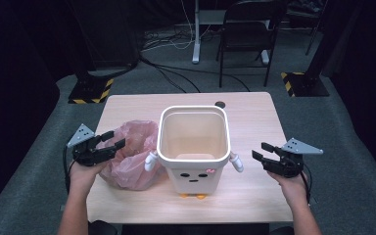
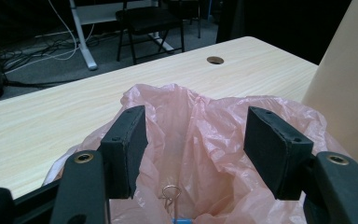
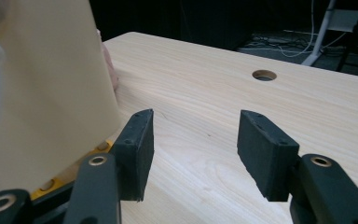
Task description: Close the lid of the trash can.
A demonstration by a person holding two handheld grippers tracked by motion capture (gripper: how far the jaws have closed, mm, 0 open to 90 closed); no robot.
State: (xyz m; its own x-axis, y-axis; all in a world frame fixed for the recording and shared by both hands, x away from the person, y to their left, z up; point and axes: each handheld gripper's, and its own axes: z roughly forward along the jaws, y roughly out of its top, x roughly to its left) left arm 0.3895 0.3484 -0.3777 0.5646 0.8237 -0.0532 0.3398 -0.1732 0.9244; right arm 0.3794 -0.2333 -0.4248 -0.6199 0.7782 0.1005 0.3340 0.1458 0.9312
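My left claw (image 1: pixel 111 139) hangs wide over the crumpled pink bag (image 1: pixel 132 156) on the desk (image 1: pixel 254 117), touching the cream bin (image 1: pixel 194 147); thin and limp, it looks best pinched at its rim. My right claw (image 1: pixel 263 151) waits wide, empty.

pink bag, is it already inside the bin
No: in the high view the pink bag lies crumpled on the table to the left of the white bin, whose inside looks empty.
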